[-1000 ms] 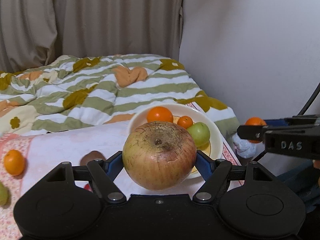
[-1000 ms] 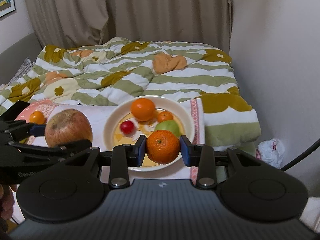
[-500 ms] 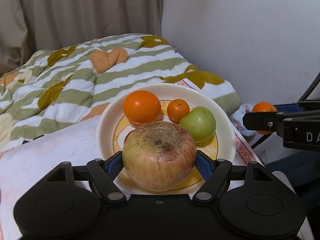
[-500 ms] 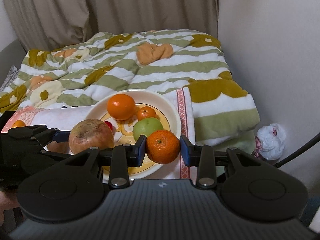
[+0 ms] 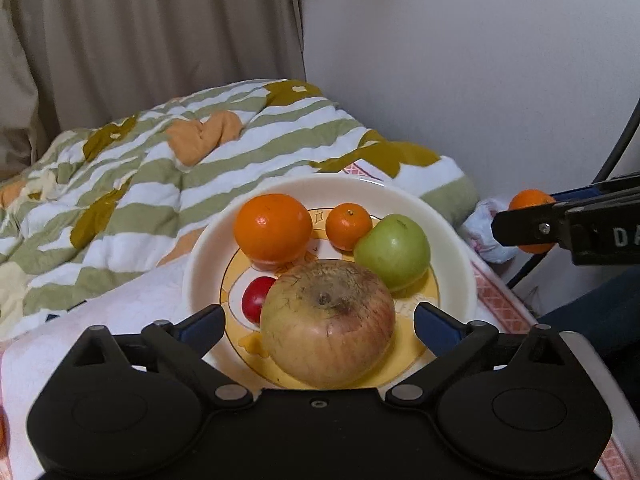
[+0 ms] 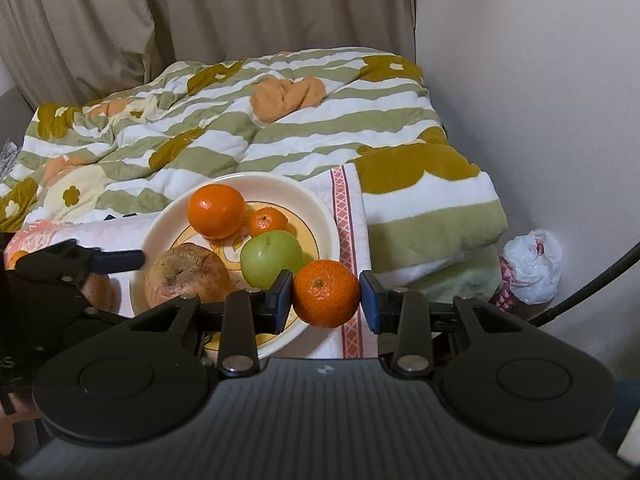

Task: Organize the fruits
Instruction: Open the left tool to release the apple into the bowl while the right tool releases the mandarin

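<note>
The left tongs stand spread wide, blue pads clear of the big russet apple on either side, and that apple sits in the plate, right at its near edge. Behind it in the plate: a large orange at the back left, a small mandarin just beside it, a green apple on the right touching the russet one, and a little red fruit tucked in against the big apple's left flank. Over to the right, the right tongs are closed snugly on a mandarin, both blue pads pressing its sides, holding it at the plate's right rim, above the edge and the white cloth with the pink border. From the left wrist view that same mandarin shows well off to the right of the plate. The plate rests on the cloth, on the bed, with the green-and-white striped quilt bunched up behind it, beige curtains at the back, and a crumpled white plastic bag down by the wall.
</note>
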`<state>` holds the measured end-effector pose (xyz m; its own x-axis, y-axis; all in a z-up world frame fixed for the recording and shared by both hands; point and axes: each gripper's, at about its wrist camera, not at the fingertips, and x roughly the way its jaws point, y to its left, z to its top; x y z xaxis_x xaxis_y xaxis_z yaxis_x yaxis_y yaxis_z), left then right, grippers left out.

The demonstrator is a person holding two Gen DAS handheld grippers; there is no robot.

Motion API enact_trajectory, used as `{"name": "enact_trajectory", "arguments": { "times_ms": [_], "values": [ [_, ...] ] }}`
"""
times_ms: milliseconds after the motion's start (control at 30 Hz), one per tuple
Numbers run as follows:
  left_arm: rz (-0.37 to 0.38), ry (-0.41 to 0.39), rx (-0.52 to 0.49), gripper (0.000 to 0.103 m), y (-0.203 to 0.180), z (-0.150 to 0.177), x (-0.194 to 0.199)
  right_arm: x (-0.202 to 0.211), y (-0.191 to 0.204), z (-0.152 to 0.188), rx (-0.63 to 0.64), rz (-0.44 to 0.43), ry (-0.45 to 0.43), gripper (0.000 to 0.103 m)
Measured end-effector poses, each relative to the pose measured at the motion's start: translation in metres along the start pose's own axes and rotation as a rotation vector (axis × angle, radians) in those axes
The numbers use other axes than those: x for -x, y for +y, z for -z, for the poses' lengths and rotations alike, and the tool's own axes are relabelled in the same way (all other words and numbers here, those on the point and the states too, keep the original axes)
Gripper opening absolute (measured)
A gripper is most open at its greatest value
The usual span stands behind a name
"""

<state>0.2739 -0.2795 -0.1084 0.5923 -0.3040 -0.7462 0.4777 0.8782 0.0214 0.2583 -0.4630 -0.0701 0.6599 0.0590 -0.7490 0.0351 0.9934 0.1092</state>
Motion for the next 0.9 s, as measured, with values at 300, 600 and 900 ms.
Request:
{"name": "enact_trajectory", "arguments": {
  "times_ms": [300, 600, 900],
  "values": [
    [-0.041, -0.010, 0.094, 0.102, 0.020, 0.009, 0.037, 0.001, 0.006, -0.001, 0.051, -0.052, 0.002, 0.051],
    [-0.056, -0.031, 0.141, 0.102, 0.028, 0.020, 0.066, -0.022, 0.032, 0.012, 0.188, -0.113, 0.050, 0.051],
    [-0.090, -0.055, 0.169, 0.102, 0.031, 0.032, 0.087, -0.045, 0.043, 0.027, 0.300, -0.117, 0.050, 0.052]
  ]
}}
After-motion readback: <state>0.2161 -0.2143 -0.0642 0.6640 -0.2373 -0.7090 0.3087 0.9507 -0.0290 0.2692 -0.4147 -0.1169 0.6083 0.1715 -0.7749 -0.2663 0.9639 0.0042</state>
